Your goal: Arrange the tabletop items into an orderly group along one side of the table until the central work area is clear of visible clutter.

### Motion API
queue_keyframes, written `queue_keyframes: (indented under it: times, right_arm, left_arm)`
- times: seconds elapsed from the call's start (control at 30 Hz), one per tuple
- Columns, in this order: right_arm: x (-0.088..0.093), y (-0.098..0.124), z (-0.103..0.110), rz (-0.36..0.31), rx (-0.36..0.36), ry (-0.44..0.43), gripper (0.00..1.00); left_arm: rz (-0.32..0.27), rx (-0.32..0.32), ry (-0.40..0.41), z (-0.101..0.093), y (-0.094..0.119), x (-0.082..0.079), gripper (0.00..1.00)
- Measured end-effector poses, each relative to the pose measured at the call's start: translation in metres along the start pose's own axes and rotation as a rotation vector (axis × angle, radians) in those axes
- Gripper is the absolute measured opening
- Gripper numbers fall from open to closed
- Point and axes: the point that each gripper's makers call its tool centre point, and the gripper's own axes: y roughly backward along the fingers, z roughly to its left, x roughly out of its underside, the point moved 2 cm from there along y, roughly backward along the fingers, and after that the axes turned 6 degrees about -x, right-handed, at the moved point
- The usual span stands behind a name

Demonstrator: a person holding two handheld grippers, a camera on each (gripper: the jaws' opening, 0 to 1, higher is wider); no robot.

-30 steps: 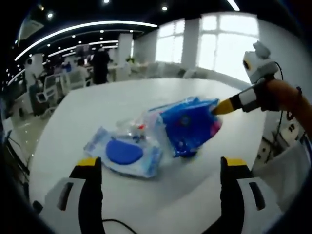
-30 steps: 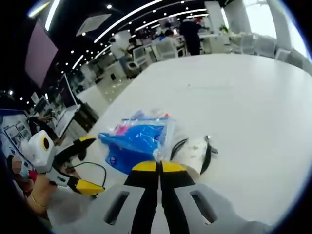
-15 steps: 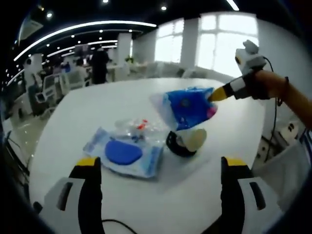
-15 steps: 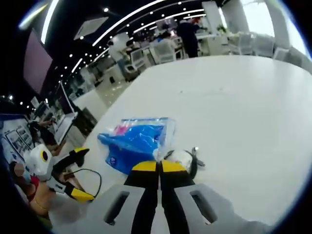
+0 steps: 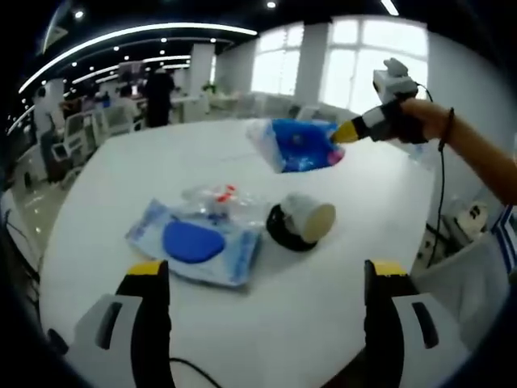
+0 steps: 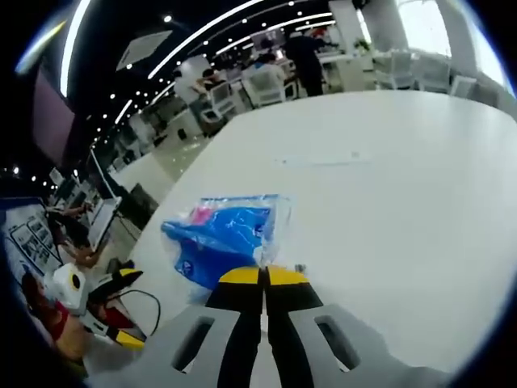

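Note:
My right gripper (image 6: 262,277) is shut on the edge of a blue plastic bag (image 6: 224,238) with pink inside. In the left gripper view that bag (image 5: 297,145) hangs in the air above the white table (image 5: 363,218), held by the right gripper (image 5: 349,131) in a person's hand. On the table lie a flat wipes pack with a blue oval (image 5: 192,246), a clear bag with small red parts (image 5: 220,200), and a cream cup on its side on a black disc (image 5: 302,221). My left gripper (image 5: 262,279) stands open over the near table edge, holding nothing.
The table's far half (image 6: 380,153) is bare. Desks, chairs and people stand in the office behind. A black cable (image 5: 194,372) runs by the left gripper. The left gripper (image 6: 105,311) shows low at the left of the right gripper view.
The right gripper has lifted the blue bag off the table, up and toward the far side, uncovering the cup on the black disc. The left gripper has stayed open in place.

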Motion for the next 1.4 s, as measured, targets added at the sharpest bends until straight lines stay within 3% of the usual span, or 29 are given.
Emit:
queue_keyframes:
  times: [0.2,0.4,1.0,1.17,1.3,1.4]
  right_arm:
    - [-0.008,-0.006,-0.019,0.012,0.017,-0.014,0.01]
    - [-0.015,-0.014,-0.034,-0.002,-0.037,-0.136,0.01]
    - [-0.018,-0.044,-0.106,0.079,0.05,-0.1,0.01]
    - [-0.018,-0.046,-0.128,0.107,0.105,-0.043,0.01]
    - [-0.01,-0.046,-0.155,0.179,0.202,0.037,0.01]
    - [-0.006,-0.052,-0.166,0.188,0.191,0.021,0.01]
  left_arm:
    - [-0.001,-0.003,0.004,0.001,0.001,0.001,0.97]
    - [0.019,0.0,-0.005,0.0,-0.001,0.004,0.96]
    - [0.104,0.015,-0.057,-0.007,-0.009,0.021,0.95]
    - [0.108,0.026,-0.023,-0.007,-0.011,0.023,0.94]
    - [0.124,0.024,-0.032,-0.007,-0.013,0.026,0.94]
    - [0.143,0.021,-0.032,-0.005,-0.014,0.03,0.94]
